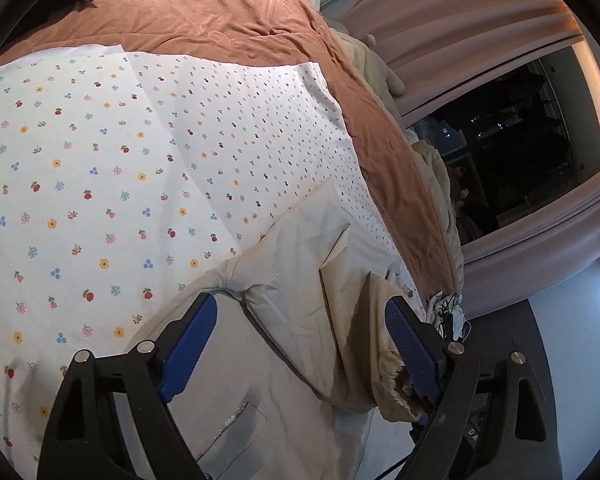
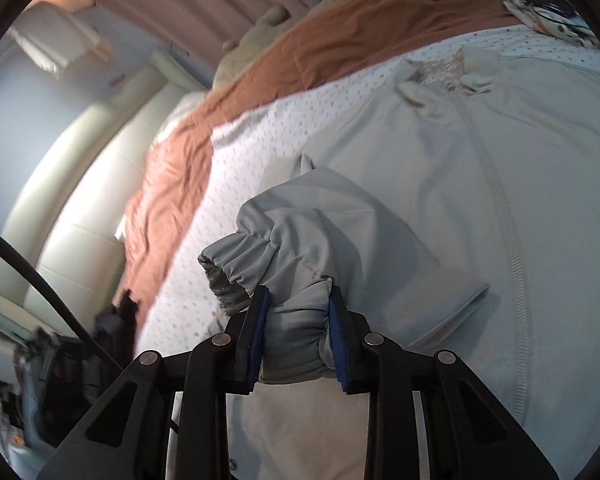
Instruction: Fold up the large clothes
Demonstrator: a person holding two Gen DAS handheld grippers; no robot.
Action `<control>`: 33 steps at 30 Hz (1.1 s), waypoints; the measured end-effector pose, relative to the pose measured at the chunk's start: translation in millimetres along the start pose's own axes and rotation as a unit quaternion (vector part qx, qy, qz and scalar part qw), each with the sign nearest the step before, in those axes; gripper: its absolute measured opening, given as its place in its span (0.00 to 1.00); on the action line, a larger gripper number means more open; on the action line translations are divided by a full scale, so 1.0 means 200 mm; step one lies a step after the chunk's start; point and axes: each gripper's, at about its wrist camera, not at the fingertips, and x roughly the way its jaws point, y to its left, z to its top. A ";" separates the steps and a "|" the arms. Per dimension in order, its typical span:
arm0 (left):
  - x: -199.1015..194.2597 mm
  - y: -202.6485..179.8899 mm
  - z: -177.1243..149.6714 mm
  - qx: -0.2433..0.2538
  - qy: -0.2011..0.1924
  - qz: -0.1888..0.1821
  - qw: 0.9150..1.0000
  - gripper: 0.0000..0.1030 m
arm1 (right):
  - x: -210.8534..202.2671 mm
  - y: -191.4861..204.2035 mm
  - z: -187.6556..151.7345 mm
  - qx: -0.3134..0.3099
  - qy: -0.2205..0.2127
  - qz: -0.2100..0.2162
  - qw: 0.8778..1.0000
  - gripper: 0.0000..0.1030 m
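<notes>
Pale grey jacket (image 2: 440,184) lying flat on my floral sheet (image 1: 80,184), zipper running lengthwise toward the collar, my right gripper (image 2: 298,308) pinching its gathered sleeve cuff (image 2: 268,264), my left gripper (image 1: 300,320) spread wide above the jacket.

I count one pale grey jacket (image 2: 440,184) with one elastic-cuffed sleeve (image 2: 284,256) raised off it, on one flower-print sheet (image 1: 100,168) over one rust-brown blanket (image 1: 204,12). I have two grippers: the left gripper (image 1: 300,312) and the right gripper (image 2: 298,292).
</notes>
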 end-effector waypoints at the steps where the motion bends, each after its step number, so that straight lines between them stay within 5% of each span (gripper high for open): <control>1: 0.01 -0.01 -0.01 0.003 0.003 0.001 1.000 0.85 | -0.05 -0.05 0.00 0.011 -0.010 0.010 1.000 0.25; 15: 0.09 -0.13 -0.12 0.059 0.020 0.021 0.998 0.85 | -0.60 -0.60 -0.08 0.100 -0.126 0.041 0.986 0.25; 25: 0.15 -0.19 -0.18 0.091 0.033 0.036 0.995 0.85 | -0.68 -1.06 -0.20 0.197 -0.111 -0.067 0.972 0.30; 29: 0.19 -0.20 -0.19 0.107 0.041 0.044 0.992 0.85 | -0.80 -1.11 -0.23 0.220 -0.136 -0.086 0.962 0.65; 33: 0.19 -0.16 -0.14 0.121 0.038 0.071 0.989 0.85 | -0.88 -1.11 -0.30 0.242 -0.146 -0.082 0.956 0.70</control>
